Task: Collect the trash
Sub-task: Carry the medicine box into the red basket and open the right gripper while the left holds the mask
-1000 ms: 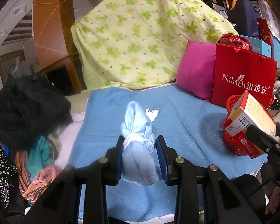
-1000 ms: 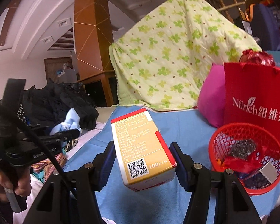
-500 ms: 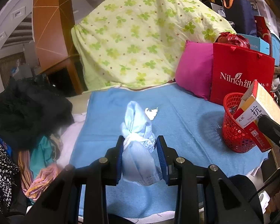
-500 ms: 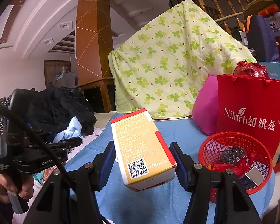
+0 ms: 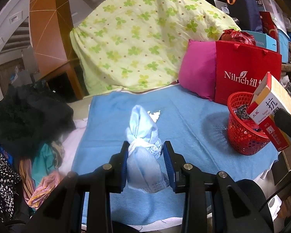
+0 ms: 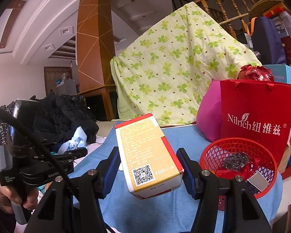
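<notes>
Right wrist only: hand (image 6: 8, 192) on left gripper (image 6: 75, 152)

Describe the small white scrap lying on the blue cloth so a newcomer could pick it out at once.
Start at the blue cloth spread before the clover-patterned quilt. Near its middle, just beyond the pale blue bundle in the left gripper, lies the crumpled white scrap. It is the only loose white bit there, far smaller than the bundle and well left of the red basket.
</notes>
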A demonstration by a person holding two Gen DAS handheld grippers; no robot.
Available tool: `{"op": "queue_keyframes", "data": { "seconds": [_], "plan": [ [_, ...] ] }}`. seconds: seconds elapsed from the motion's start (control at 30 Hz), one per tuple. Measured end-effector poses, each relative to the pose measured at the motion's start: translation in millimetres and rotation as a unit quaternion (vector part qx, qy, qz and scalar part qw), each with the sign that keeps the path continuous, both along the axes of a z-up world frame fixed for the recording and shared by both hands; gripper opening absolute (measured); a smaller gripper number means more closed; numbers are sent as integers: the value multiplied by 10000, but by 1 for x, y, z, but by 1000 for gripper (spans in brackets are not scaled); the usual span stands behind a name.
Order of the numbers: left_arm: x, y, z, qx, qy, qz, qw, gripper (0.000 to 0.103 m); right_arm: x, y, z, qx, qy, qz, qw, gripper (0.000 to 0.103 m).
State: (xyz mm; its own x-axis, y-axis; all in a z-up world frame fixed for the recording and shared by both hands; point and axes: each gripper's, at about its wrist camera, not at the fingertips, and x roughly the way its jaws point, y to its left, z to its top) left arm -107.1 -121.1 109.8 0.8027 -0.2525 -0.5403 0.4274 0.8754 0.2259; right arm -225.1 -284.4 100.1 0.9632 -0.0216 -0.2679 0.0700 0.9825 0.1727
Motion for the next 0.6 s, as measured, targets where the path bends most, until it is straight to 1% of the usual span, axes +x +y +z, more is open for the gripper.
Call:
{"op": "queue_keyframes", "data": {
  "seconds": [0.6],
  "plan": [
    [-5,-10,-1,142,23,-123,9998,37,-14,-8,2,88,-70,-112,9999,62]
  ]
}}
